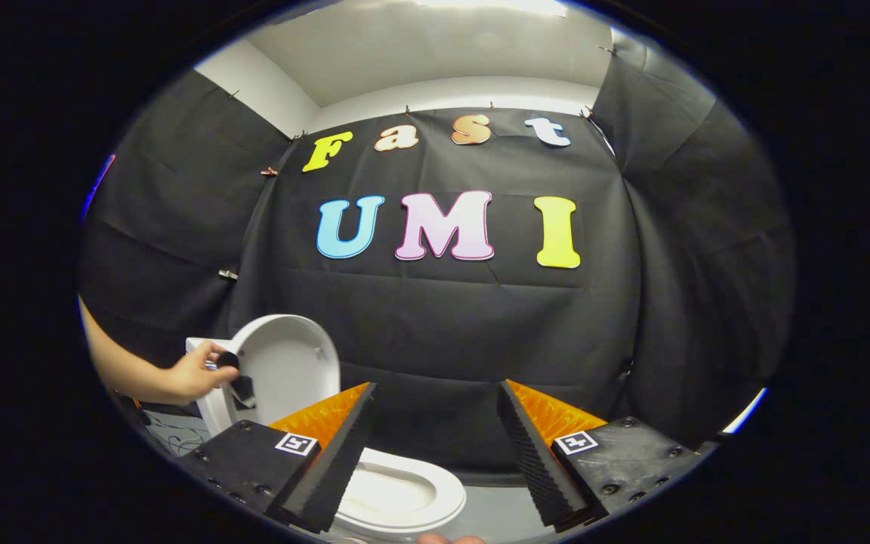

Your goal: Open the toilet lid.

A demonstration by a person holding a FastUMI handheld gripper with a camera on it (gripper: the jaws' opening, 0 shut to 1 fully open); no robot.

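Toilet lid [291, 363] already upright at 10 o'clock of the gripper [435, 446], fingers apart on nothing; a hand [197, 374] at its rim; probably rigid, light, slick plastic—grip the rim edge.

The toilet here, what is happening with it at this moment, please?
The toilet lid is already raised and stands upright, so the seat and bowl below are exposed. A person's hand reaches in from the side and touches the edge of the lid, near a small dark object there. The gripper is open, its fingers spread wide and holding nothing, with the seat just ahead of them and the black cloth wall beyond.
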